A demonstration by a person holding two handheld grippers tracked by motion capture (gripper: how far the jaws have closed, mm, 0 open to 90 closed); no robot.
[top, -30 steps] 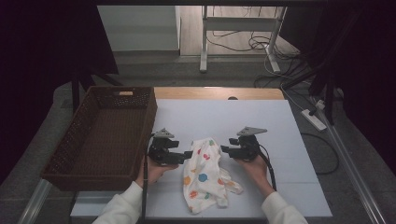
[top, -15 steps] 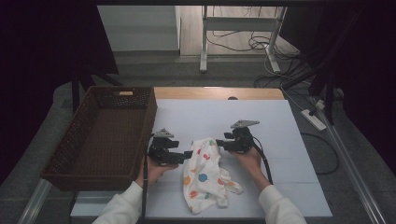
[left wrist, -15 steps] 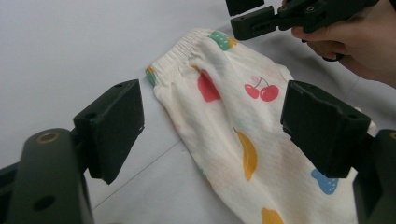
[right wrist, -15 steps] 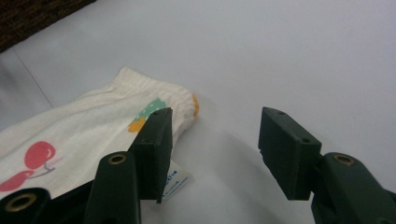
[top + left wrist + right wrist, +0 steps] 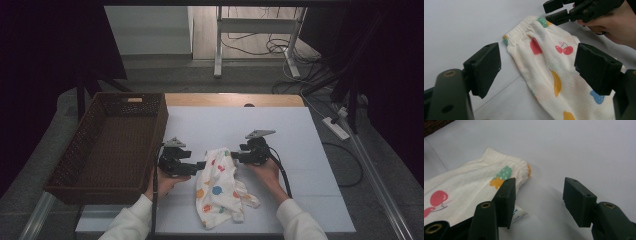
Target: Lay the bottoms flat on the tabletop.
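The little fruit-print trousers [image 5: 220,187] lie crumpled on the white table [image 5: 300,150] between my two hands, waistband end away from me and the legs bunched toward the near edge. They look light, soft and limp — nothing stiff to lever against, so they should sag and fold wherever I lift them. The elastic waistband [image 5: 522,26] is the thickest, firmest part, and I judge its two corners the best places to pinch. My left gripper [image 5: 197,165] sits just beside the waistband's left corner, jaws spread wide with nothing between them. My right gripper [image 5: 235,157] is at the opposite corner, jaws also apart and holding nothing — one jaw rests over the cloth near a small white label [image 5: 519,216]. The brown wicker basket [image 5: 90,145] stands to my left, touching the table's edge, near enough for a short carry.
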